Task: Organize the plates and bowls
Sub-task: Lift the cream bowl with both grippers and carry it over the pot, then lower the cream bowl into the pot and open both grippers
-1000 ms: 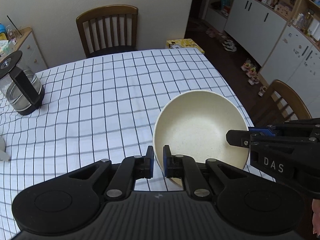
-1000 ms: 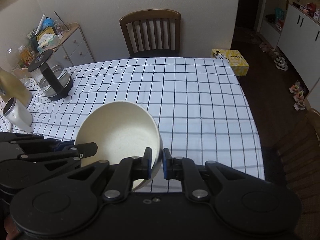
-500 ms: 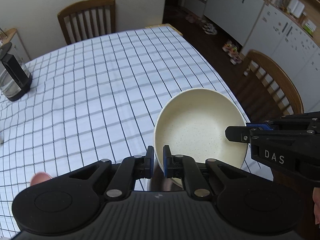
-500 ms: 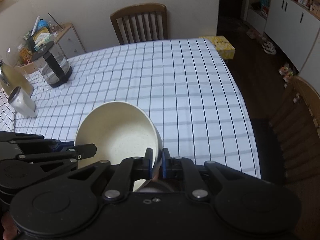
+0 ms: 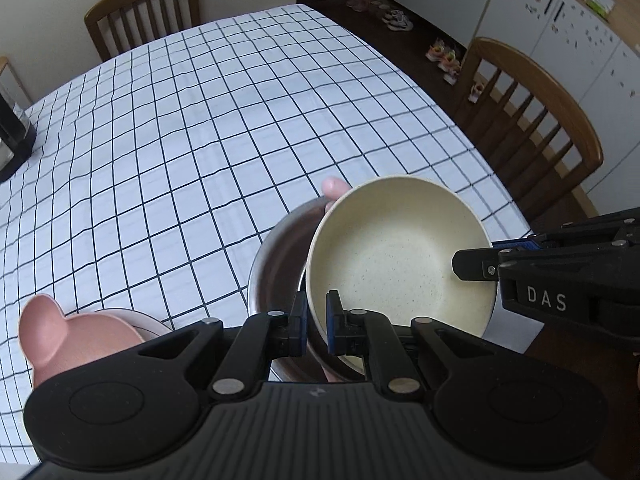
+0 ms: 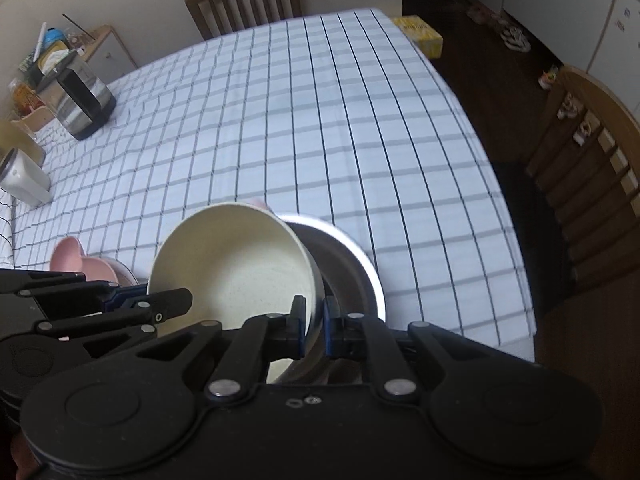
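Cream bowl (image 5: 396, 256) rim clamped, both hand-held grippers

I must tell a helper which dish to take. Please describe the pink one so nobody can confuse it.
On the checked tablecloth, look at the near edge, left of the cream bowl and the steel bowl. The pink dish lies there on a white one. Only it is pink, with a rounded ear-like tab.

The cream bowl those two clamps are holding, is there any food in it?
No, the cream bowl shows only its bare speckled inside, tilted above a metal bowl.
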Available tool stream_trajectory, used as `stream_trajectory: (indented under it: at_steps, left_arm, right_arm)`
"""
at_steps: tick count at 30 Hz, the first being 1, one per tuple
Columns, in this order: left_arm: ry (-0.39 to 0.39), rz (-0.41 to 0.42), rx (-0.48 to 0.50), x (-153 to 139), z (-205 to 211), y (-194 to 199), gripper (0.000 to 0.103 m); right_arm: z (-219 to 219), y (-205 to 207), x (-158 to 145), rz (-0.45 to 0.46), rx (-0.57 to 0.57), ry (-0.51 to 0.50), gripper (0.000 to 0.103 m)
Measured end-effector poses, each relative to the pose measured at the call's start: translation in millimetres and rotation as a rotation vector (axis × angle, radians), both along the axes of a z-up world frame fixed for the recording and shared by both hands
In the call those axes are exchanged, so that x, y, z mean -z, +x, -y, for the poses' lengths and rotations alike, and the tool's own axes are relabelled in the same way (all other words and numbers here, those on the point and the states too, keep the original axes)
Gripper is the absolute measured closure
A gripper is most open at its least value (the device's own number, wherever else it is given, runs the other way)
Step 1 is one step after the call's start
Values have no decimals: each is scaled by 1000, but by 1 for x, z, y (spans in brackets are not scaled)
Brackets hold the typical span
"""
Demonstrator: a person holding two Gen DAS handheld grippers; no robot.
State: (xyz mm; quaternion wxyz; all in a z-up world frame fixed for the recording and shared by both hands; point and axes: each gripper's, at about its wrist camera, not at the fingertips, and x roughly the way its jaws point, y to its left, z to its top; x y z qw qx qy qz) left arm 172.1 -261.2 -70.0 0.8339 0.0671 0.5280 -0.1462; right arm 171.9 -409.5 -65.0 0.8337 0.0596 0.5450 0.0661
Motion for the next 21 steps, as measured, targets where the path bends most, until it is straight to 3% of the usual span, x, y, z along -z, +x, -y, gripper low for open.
stream_trajectory:
  at_steps: [14, 21]
  left_arm:
    - [81, 48, 68, 22, 17, -6, 95]
    - [43, 12, 66, 24, 9, 2, 95]
  right_arm:
    - [0, -8, 31, -34, 15, -26, 96]
    - [-3, -7, 31, -32, 7, -40, 94]
